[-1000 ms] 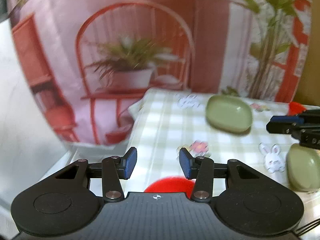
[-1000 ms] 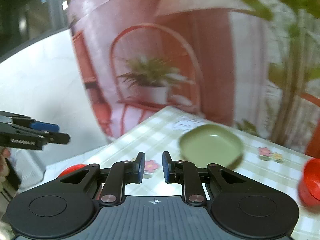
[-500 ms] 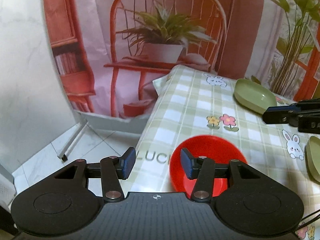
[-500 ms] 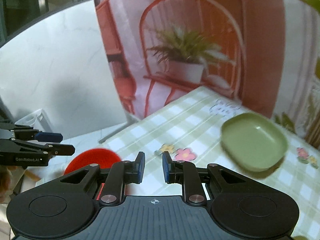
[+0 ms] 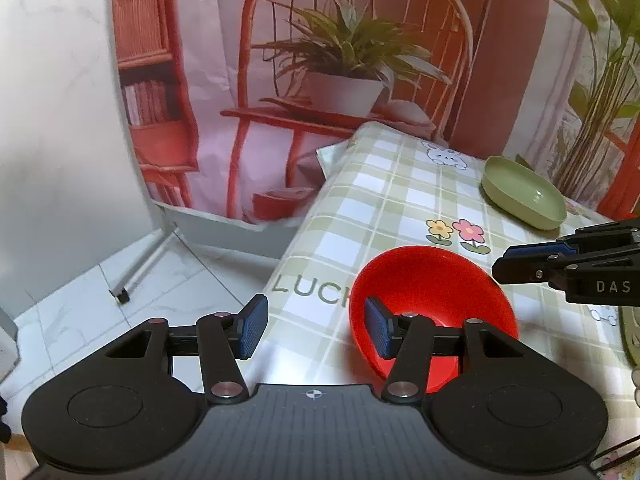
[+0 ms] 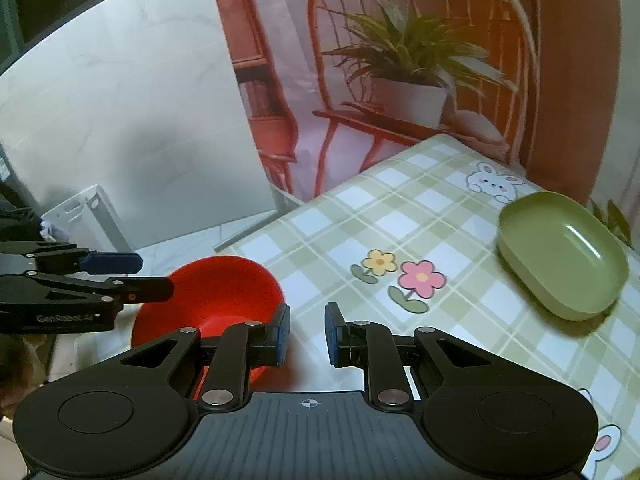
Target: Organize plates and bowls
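Beyond the fingers of both grippers, the checked surface (image 5: 384, 200) is carrying the task's dishes. A green dish (image 6: 562, 256) is sitting well ahead and to the right of the right gripper (image 6: 306, 334), whose fingers are standing narrowly apart with nothing between them. The red bowl (image 5: 432, 292) is lying at the near edge; the left gripper (image 5: 314, 332) has just been opening its fingers and is straddling the bowl's left rim, one finger inside, one outside, not yet pressing. Judging by this, the left gripper should be sinking lower so the pads bite the wall squarely before closing. Readable writing: "LUC" on the cloth just ahead of the left fingers, "DAS" on the right gripper's side, "GenRobot.AI", blurred, on the left's.
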The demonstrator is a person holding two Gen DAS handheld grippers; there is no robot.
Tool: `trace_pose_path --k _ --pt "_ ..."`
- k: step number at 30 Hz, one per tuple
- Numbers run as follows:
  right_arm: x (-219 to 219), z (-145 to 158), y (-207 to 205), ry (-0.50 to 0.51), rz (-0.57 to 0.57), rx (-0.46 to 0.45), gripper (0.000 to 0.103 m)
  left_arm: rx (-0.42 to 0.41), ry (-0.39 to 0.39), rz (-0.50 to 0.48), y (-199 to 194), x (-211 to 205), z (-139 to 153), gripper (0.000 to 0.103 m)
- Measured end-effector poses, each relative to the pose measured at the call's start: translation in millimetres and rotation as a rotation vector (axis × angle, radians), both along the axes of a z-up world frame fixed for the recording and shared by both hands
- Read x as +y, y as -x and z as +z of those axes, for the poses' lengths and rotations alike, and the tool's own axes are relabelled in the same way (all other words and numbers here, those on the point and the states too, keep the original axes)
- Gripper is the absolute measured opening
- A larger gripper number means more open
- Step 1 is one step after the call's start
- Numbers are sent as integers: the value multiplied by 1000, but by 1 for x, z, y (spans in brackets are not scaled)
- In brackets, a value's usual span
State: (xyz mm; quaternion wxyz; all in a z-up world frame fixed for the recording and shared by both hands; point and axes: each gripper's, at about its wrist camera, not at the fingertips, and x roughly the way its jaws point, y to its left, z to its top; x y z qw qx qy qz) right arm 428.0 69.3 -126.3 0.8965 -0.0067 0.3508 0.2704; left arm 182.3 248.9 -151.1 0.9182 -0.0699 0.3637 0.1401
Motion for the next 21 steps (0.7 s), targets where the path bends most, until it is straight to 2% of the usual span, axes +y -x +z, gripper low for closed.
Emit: trace_pose_path --k 2,12,17,21 --pt "3 1 0 -1 9 -7 18 -12 6 12 2 0 0 56" --pt "9 -13 -2 -5 17 32 18 -86 133 139 11 8 -15 60" --pt "15 -17 1 -10 37 39 15 -119 186 166 10 11 -20 59" --pt "15 -17 1 -18 31 43 13 -115 204 145 7 4 -24 59"
